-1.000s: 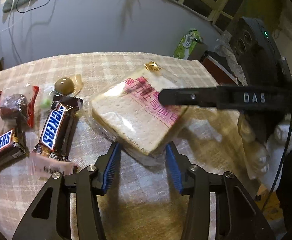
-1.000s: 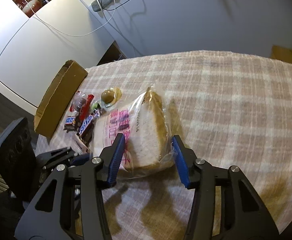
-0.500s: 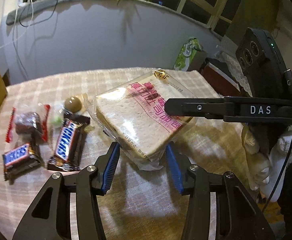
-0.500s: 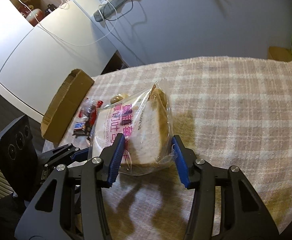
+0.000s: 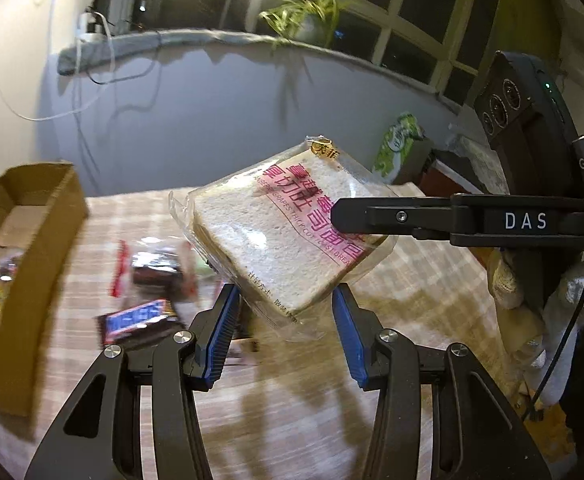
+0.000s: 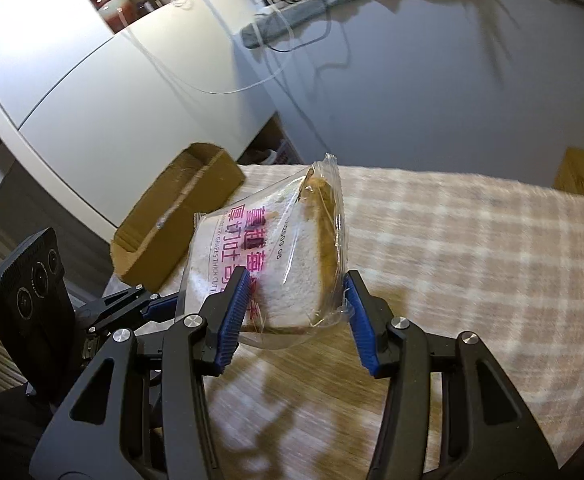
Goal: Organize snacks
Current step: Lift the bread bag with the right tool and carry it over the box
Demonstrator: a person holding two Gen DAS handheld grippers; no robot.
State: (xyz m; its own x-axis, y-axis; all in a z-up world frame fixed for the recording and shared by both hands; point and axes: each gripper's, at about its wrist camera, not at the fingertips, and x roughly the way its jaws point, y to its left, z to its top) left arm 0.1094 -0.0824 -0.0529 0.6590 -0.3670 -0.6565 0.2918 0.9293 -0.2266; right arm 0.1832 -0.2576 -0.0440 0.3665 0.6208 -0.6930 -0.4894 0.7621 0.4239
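Snacks: the bread bag (image 5: 287,236) is off the tabletop (image 5: 412,300), tilted, between both tools.

In the left wrist view, going left to right: an open cardboard box (image 5: 31,216) sits far to the left of the left hand-held gripper (image 5: 283,320), with small wrappers inside. Ahead and left of the fingers lie a red-edged packet (image 5: 151,268) and a Snickers bar (image 5: 135,316), blurred, on the checked cloth. The bread bag hangs just ahead of the left hand-held gripper, its lower corner dipping between the spread blue pads (image 5: 221,328); no contact shows. A black finger of the right tool crosses the bag's right side.

In the right wrist view, the box (image 6: 175,216) is ahead and left. The right hand-held gripper (image 6: 296,312) pinches the bread bag (image 6: 275,256) by its near end: left pad (image 6: 233,312) on the printed face, right pad on the plastic by the crust. The left tool sits low to the left, just beside the bag.
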